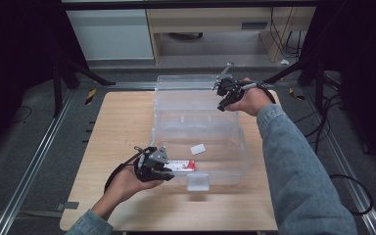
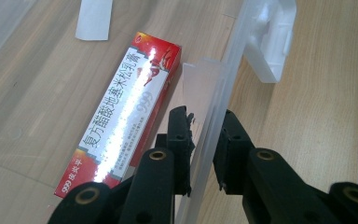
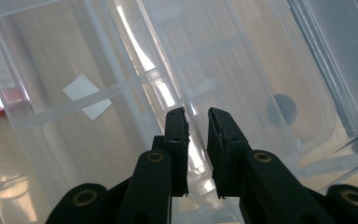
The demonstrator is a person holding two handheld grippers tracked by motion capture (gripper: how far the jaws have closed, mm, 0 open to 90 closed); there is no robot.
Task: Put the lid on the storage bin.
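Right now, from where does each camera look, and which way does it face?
High view: above the person's side, facing forward and down on the clear plastic box; both forearms show.
Left gripper view: on the left gripper, its fingers astride the box wall, beside the red medicine carton.
Right gripper view: on the right gripper, fingers on the box.
All share the box.

High view: tabletop (image 1: 127,127) evenly lit from above, surroundings fall off to near black at left and right edges. Overall soft, low detail; hands slightly smeared. Faint shadow under the clear box (image 1: 200,142) latch. Left gripper view: sharp, strong specular streak running along the red carton (image 2: 121,121), washing out its print. Right gripper view: backlit, tool jaws nearly silhouetted, bright glare bands across the clear plastic, walls hazy and hard to separate. Mild wide-angle stretch at the corners of both gripper views.
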